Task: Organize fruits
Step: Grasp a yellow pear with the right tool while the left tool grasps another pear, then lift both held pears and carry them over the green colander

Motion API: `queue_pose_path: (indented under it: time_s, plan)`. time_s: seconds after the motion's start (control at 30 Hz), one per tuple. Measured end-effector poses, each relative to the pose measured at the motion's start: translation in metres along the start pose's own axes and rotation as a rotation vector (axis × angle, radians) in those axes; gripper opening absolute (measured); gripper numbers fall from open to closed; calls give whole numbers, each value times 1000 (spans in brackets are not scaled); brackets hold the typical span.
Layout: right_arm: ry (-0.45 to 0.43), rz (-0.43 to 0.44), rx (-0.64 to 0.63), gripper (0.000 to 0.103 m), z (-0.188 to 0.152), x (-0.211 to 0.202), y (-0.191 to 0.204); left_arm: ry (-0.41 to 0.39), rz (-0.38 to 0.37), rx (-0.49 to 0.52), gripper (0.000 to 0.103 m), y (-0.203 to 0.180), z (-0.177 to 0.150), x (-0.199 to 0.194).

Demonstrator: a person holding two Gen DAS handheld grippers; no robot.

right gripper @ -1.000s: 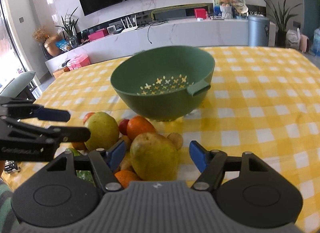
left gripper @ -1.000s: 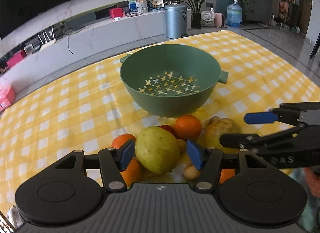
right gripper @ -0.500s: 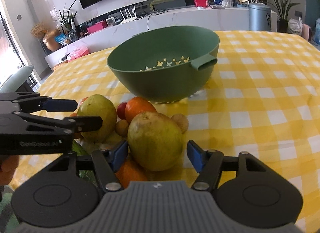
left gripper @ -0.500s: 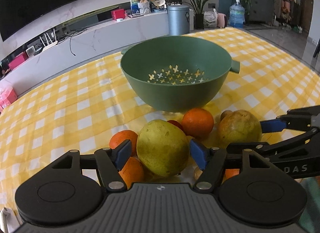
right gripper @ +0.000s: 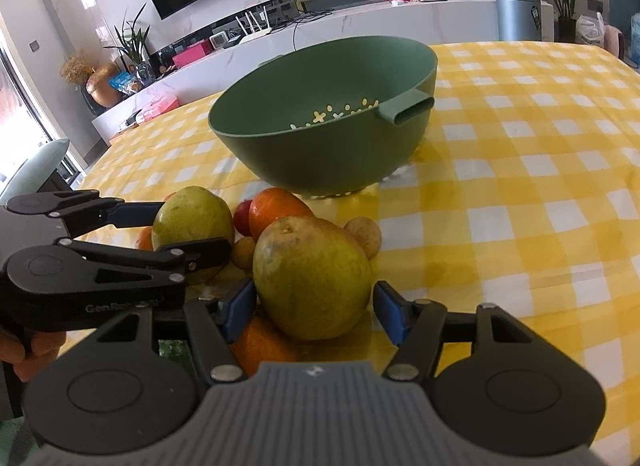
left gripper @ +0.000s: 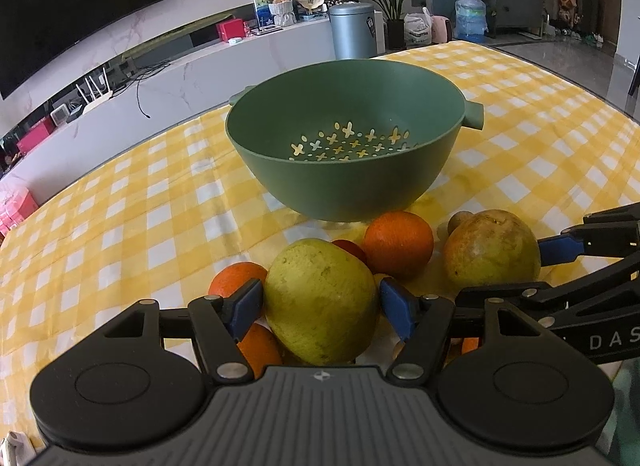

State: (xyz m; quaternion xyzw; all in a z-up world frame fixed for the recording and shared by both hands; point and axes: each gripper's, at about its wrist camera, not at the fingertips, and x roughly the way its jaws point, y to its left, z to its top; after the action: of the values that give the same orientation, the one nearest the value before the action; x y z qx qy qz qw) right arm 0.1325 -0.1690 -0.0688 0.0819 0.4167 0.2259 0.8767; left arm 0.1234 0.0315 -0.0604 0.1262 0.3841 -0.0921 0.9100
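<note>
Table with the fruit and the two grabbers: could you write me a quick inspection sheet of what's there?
Surface: yellow checked tablecloth, covering the table.
Job's things: green colander bowl, nothing in it; two pears, oranges and small fruits piled in front of it.
Clutter: nothing seen.
Grippers: left gripper, jaws around the yellow-green pear; right gripper, jaws around the brownish pear; whether they press cannot be told.
Cables: wires near the router on the wall shelf.
Surroundings: TV, bin, plants.

Blocked ahead by the green colander [left gripper: 348,169]; walled in near by piled oranges [left gripper: 398,244]; open tablecloth [right gripper: 540,201] right.
</note>
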Motion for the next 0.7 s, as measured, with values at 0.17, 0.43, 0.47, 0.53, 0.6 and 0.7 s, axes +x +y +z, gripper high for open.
queue_pose_path:
  time_s: [0.17,0.43,0.47,0.53,0.6,0.7]
  plan:
    - [-3,6,2,59,-1,0,0,-9,2,8,73,-1,0,1]
    - [-9,4,-4,59,-2,-1,0,-32,-4,-3,72,0,-2,1]
    - [-9,4,-5,59,-2,-1,0,-33,-9,-9,72,0,-2,1]
    - [-12,4,-6,59,-2,-1,-1,-35,-21,-25,72,2,-3,0]
    - [-14,1,-8,59,-2,-2,-1,-39,-33,-41,72,4,-3,-1]
    - [-24,2,-3,59,-2,-3,-2,-44,-43,-80,72,9,-3,-2]
